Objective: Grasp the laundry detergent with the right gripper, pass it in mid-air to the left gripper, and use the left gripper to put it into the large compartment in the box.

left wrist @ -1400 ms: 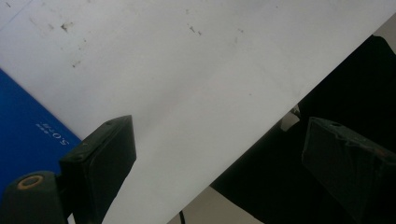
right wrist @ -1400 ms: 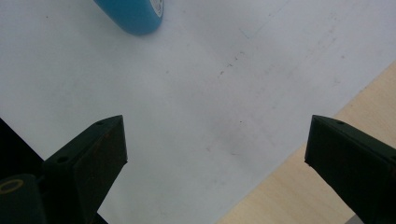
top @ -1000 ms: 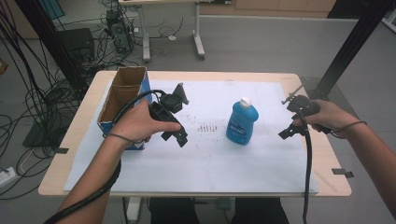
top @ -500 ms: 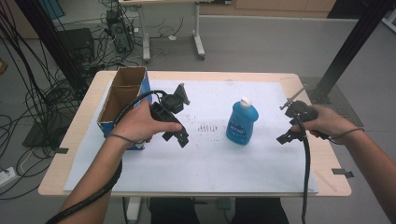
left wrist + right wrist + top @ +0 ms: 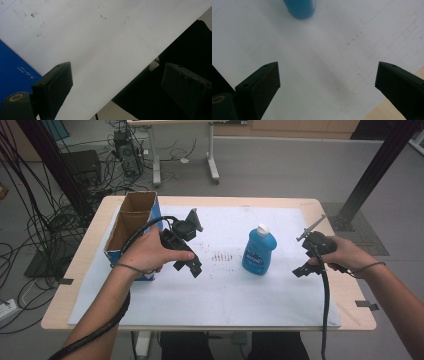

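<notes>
Table [image 5: 90, 270]: light wooden top, most of it covered by a white sheet [image 5: 220, 295] with dark scuff marks near the middle.
Bottle [image 5: 260, 249]: blue, white cap, standing upright on the white sheet, right of centre in the high view. In the right gripper view its blue body [image 5: 300, 8] sits at the top edge, left of centre.
Box [image 5: 131, 227]: open cardboard box with blue sides, at the left part of the table, partly on the sheet.
Left gripper [image 5: 192, 242]: held in the left hand [image 5: 150, 252], over the sheet just beside the box, well apart from the bottle, which stands to its right. In its own view [image 5: 117, 87] the jaws stand wide apart with nothing between them; released.
Right gripper [image 5: 307, 247]: held in the right hand [image 5: 345, 255], over the right part of the sheet, near the bottle but apart from it. In its own view [image 5: 327, 82] the jaws stand wide apart over bare sheet; released, holding nothing.
Bottle relative to grippers: between the two, closer to the right one, touched by neither.
Cables: a black cable trails from each gripper toward the near table edge.
</notes>
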Available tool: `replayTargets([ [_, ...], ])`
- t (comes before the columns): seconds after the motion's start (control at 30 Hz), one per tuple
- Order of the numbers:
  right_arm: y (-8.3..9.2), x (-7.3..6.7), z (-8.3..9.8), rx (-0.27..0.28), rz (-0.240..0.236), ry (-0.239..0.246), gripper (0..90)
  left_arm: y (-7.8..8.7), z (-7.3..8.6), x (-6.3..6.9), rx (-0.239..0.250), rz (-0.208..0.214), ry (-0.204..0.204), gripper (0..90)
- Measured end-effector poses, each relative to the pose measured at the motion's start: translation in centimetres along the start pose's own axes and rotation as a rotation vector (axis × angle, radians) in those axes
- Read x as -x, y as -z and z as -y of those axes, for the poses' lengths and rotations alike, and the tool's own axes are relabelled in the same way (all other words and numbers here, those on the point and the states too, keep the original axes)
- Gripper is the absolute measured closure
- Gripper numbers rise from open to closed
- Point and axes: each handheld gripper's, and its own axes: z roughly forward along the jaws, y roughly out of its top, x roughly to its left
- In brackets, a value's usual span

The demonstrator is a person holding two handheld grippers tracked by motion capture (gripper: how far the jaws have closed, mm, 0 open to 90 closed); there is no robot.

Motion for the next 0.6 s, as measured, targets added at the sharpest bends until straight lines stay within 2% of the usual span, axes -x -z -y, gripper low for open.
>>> replayTargets([
  [0.6,-1.3,-0.1,0.6,0.042,-0.016,0.000,5.9,-0.2,-0.1,-0.1,-0.004,0.002,0.002,10.2],
])
